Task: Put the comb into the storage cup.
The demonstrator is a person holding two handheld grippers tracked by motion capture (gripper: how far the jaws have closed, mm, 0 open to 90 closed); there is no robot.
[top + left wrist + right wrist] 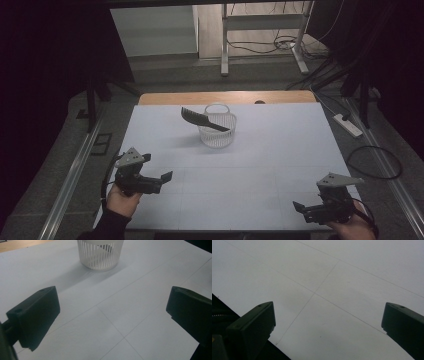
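A white slatted basket (218, 129) stands on the white table (280, 150) toward the back middle. A black comb (203, 120) rests tilted across its rim, the toothed end sticking out to the left. The basket (100, 253) also appears at the top of the left gripper view. My left gripper (162, 182) is held near the front left of the table, open and empty, its jaws (112, 317) wide apart over bare table. My right gripper (300, 209) sits at the front right corner, open too, with nothing between its jaws (327, 325).
A wooden strip (227, 97) runs along the table's far edge. Beyond it stands a metal frame (262, 35) with cables on the floor. A power strip (347, 125) lies on the floor at the right. Dark curtains flank both sides.
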